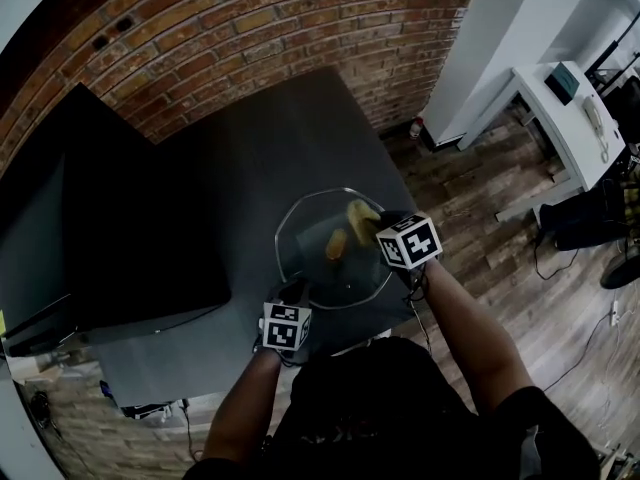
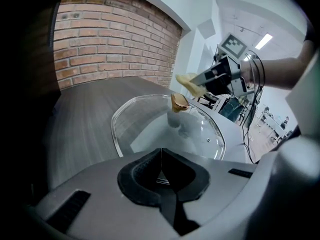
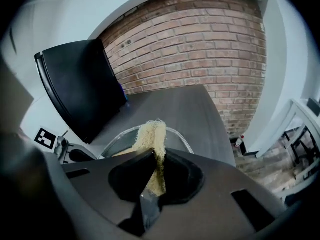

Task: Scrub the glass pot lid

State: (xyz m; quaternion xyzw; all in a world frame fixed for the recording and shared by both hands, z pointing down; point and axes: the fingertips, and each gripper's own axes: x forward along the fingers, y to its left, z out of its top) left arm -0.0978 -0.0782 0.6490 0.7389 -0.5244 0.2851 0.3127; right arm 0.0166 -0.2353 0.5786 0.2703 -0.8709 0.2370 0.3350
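The glass pot lid (image 1: 318,230) lies on the dark grey table (image 1: 280,138), its gold knob (image 1: 337,244) pointing up. My left gripper (image 1: 296,292) is at the lid's near rim, jaws shut on that rim (image 2: 161,178). My right gripper (image 1: 378,226) hovers over the lid's right side, shut on a yellow fibrous scrubber (image 1: 361,212). In the left gripper view the scrubber (image 2: 186,82) hangs just above the knob (image 2: 180,102), apart from the glass (image 2: 145,126). In the right gripper view the scrubber (image 3: 151,136) sticks out past the right gripper (image 3: 156,158), with the lid's rim (image 3: 179,135) behind it.
A large black panel (image 1: 110,228) stands on the table's left side. The brick wall (image 1: 250,28) runs behind the table. The table's right edge drops to a wood floor (image 1: 480,198), where a white desk (image 1: 570,118) stands farther right.
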